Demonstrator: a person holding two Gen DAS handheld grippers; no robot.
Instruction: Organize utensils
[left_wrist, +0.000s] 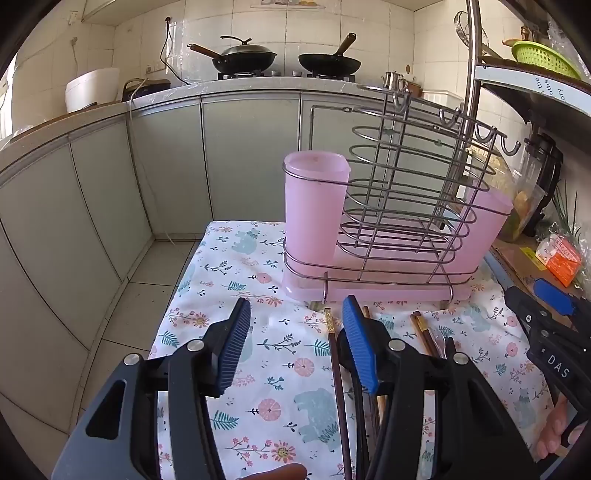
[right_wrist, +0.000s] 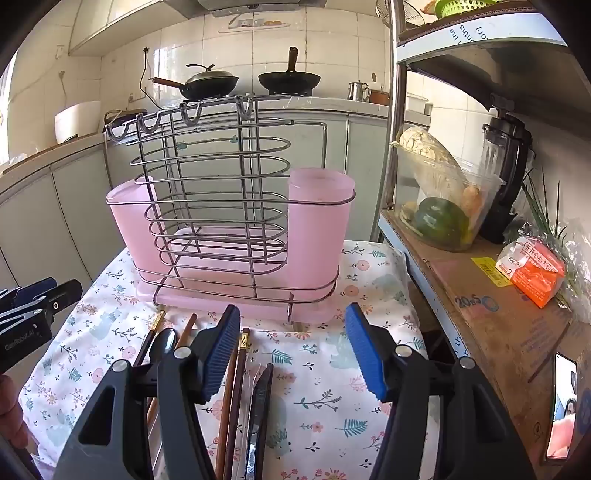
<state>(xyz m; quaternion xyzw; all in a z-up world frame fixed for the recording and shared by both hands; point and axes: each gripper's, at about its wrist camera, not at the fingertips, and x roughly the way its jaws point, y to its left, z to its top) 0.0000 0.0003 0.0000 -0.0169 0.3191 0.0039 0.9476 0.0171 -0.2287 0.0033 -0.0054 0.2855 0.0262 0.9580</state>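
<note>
A wire utensil rack with two pink cups stands on a floral cloth; it also shows in the right wrist view. Dark chopsticks and a spoon lie on the cloth in front of the rack. In the right wrist view chopsticks, a black spoon and a black-handled utensil lie under the left finger. My left gripper is open and empty above the cloth. My right gripper is open and empty just before the rack.
A shelf on the right holds a clear tub of vegetables, a blender, an orange packet and a phone. Kitchen counters with two woks stand behind. The floor drops off left of the cloth.
</note>
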